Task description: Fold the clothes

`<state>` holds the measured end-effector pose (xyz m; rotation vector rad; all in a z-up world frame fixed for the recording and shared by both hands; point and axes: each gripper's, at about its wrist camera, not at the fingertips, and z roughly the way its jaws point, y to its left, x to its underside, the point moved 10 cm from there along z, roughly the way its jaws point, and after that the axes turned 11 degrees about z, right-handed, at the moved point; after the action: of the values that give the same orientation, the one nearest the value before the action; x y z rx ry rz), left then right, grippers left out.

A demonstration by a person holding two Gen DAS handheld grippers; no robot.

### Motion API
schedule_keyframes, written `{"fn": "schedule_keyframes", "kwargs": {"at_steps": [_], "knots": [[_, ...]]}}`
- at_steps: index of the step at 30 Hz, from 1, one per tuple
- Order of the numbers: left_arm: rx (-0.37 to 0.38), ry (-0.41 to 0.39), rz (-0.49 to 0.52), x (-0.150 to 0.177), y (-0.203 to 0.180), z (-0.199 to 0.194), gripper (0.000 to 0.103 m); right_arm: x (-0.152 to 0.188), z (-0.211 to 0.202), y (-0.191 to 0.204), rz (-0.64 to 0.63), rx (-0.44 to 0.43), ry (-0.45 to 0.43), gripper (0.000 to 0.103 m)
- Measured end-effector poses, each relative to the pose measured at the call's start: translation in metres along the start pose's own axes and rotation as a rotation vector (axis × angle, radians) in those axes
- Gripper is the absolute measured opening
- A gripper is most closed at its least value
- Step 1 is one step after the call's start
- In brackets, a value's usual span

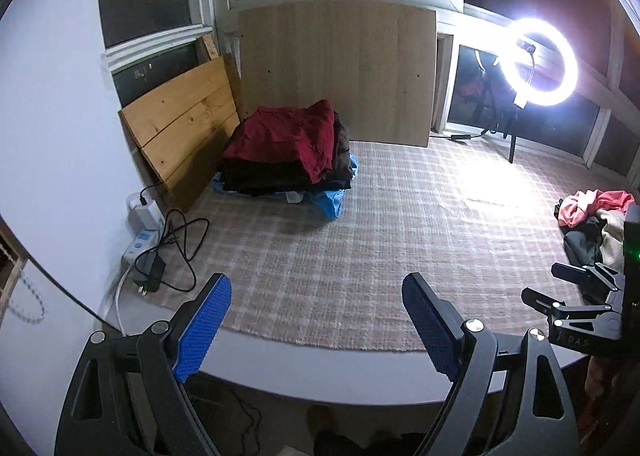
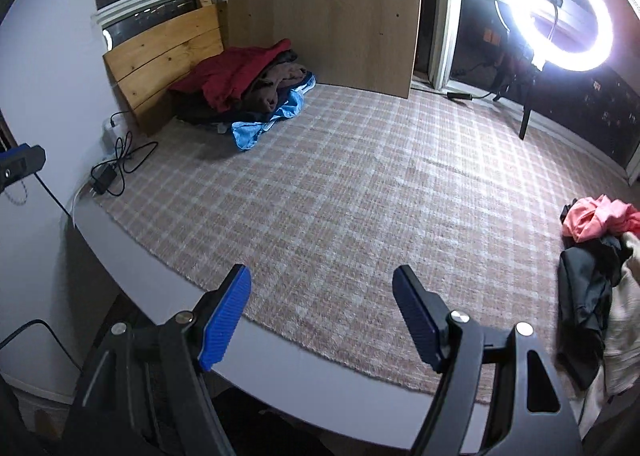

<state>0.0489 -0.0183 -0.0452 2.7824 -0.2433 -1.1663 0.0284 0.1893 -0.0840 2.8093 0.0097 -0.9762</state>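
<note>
A stack of folded clothes (image 1: 288, 152), dark red on top over brown, black and blue pieces, sits at the far left of the checked mat (image 1: 340, 248); it also shows in the right wrist view (image 2: 248, 92). A heap of unfolded clothes (image 1: 592, 224), pink, black and cream, lies at the right edge, and in the right wrist view (image 2: 600, 276). My left gripper (image 1: 316, 296) is open and empty above the mat's near edge. My right gripper (image 2: 322, 288) is open and empty, also near the front edge; its fingers (image 1: 568, 288) show at the right of the left wrist view.
Wooden boards (image 1: 336, 72) lean against the back windows. A lit ring light (image 1: 538, 62) on a tripod stands at the back right. A power strip, charger and black cables (image 1: 160, 248) lie at the mat's left edge. The white table rim (image 2: 280, 368) runs along the front.
</note>
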Motion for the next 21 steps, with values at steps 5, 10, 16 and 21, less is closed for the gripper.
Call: {"fn": "schedule_keyframes", "kwargs": {"at_steps": [5, 10, 16, 21], "knots": [[-0.013, -0.014, -0.02, 0.002, 0.001, -0.01, 0.087, -0.001, -0.008, 0.001, -0.012, -0.003, -0.015, 0.073], [-0.026, -0.022, -0.03, 0.004, 0.003, -0.017, 0.087, 0.002, -0.01, -0.002, -0.01, -0.002, -0.01, 0.073], [-0.026, -0.023, -0.02, 0.006, 0.002, -0.02, 0.088, 0.008, -0.012, -0.006, 0.001, 0.002, -0.001, 0.073], [-0.023, -0.018, -0.02, 0.008, 0.001, -0.021, 0.088, 0.009, -0.015, -0.008, 0.003, 0.007, -0.005, 0.073]]}}
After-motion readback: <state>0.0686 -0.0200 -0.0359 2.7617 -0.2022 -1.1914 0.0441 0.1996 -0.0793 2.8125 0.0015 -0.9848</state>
